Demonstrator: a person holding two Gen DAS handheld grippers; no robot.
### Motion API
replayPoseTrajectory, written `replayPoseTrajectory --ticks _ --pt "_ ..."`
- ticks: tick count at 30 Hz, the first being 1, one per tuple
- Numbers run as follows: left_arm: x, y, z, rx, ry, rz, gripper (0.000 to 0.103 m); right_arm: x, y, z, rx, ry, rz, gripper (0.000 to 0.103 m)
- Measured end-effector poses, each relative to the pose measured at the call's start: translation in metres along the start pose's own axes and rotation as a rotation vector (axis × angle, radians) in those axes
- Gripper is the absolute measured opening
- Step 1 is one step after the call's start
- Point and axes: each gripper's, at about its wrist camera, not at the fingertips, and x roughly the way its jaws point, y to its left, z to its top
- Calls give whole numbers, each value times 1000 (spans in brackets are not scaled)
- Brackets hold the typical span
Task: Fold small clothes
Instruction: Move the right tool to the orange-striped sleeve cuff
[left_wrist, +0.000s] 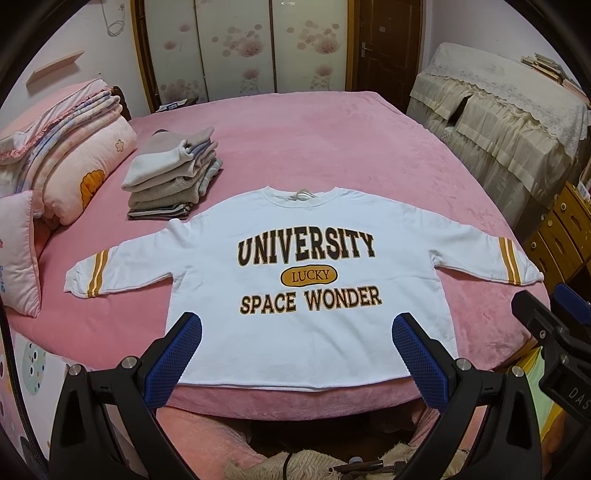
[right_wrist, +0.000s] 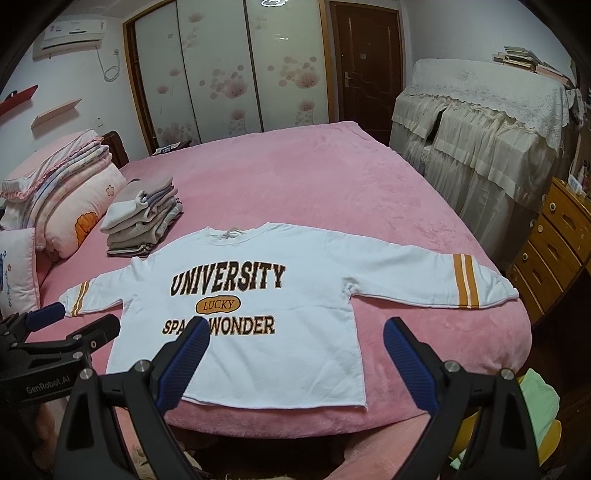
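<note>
A white long-sleeved cotton sweatshirt (left_wrist: 295, 280) printed with "UNIVERSITY LUCKY SPACE WONDER" in dark, gold-edged letters lies flat and face up on a bed covered with a pink plush blanket (left_wrist: 332, 147). Its body is smoothed out, its hem runs along the near edge of the bed, and both sleeves reach straight out to either side, each banded near the cuff with mustard and white stripes. No fold has been made in it, so the work appears to be at its very start: the garment is spread and ready. The left gripper (left_wrist: 295, 345), black with blue textured pads, hovers above the lower middle of the sweatshirt with its fingers wide apart and nothing between them. The right gripper (right_wrist: 295, 352), of the same make, hangs over the sweatshirt's lower right corner, also spread open and empty. Neither looks to touch the cloth. Behind the left sleeve, near but apart, sits a neat stack of folded grey and beige small clothes (left_wrist: 173, 177), and beyond it a pile of rolled pink patterned quilts (left_wrist: 74, 155) by the headboard. The next move probably calls for each gripper to travel outward to a sleeve, pinch the cuff or shoulder edge, and bring it across the chest without dragging the body askew.
</note>
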Motion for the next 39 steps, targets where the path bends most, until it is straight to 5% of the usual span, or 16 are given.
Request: replayPoseTrajectory --ticks 11,20,27,33,39 --pt "-10 -24 9 45 -47 30 102 -7 -16 11 -45 -48 -3 96" --pt "-13 -71 37 86 -137 14 102 -19 -71 25 8 -119 -14 96" --pt "11 -131 62 131 -135 -159 102 -18 -139 35 59 -157 -121 96" --pt "56 -202 73 221 -119 -188 102 2 -215 37 144 -140 -192 84" --pt "119 -266 67 335 -92 -194 102 48 -298 24 272 -44 -172 70"
